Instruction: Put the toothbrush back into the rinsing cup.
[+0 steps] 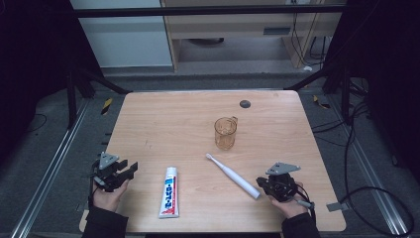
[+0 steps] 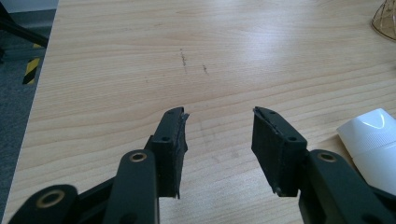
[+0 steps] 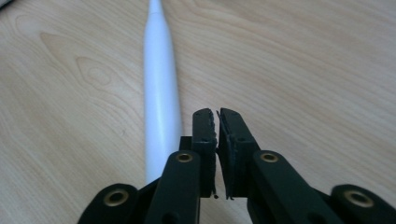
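A white electric toothbrush (image 1: 233, 176) lies slanted on the wooden table (image 1: 163, 119), head toward the far left. My right gripper (image 1: 262, 182) rests at its handle end. In the right gripper view the toothbrush (image 3: 161, 93) lies just left of my right gripper (image 3: 217, 112), whose jaws stand almost together with only a thin slit and nothing between them. My left gripper (image 1: 130, 168) sits at the table's front left, open and empty, and its jaws (image 2: 219, 116) show bare wood between them. A white toothpaste tube (image 1: 169, 192) lies between the hands, and its cap (image 2: 369, 135) shows to the right of the left gripper.
A clear amber cup (image 1: 225, 133) with a handle stands upright at mid table, and its edge (image 2: 385, 21) shows at the top right of the left gripper view. A small dark round mark (image 1: 244, 103) is near the far edge. Cables lie on the floor at right.
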Motion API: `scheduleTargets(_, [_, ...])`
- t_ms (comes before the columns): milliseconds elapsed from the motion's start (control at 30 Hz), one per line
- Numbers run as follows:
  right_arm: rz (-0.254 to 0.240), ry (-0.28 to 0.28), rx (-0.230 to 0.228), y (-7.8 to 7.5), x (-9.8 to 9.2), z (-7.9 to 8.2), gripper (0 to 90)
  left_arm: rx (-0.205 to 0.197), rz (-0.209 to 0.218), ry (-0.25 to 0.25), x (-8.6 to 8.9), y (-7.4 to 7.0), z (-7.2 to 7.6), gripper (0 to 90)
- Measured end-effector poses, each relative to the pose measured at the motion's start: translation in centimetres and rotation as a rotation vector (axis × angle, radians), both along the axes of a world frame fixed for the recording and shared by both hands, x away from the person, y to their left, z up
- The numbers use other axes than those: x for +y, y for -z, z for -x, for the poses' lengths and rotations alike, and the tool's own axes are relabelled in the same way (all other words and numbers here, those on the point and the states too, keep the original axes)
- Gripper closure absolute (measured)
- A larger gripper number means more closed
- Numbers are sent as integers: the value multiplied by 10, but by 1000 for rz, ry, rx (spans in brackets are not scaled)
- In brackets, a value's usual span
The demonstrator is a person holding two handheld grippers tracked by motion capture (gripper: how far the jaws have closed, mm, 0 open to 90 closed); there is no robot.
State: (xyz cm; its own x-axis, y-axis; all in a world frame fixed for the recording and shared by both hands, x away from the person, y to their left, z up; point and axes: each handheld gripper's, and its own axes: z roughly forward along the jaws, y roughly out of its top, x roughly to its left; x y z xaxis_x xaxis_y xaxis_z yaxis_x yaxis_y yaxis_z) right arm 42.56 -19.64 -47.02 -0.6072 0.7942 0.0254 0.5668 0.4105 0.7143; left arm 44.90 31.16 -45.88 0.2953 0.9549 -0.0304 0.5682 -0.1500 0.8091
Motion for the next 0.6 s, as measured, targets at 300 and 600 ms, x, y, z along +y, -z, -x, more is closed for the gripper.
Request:
scheduleTargets(300, [-5, 23, -34, -20, 0, -7, 695, 2, -32, 13, -3, 0, -2, 516])
scheduleTargets(600, [-38, 17, -58, -46, 7, -22, 536, 3, -39, 22, -3, 0, -3, 504])
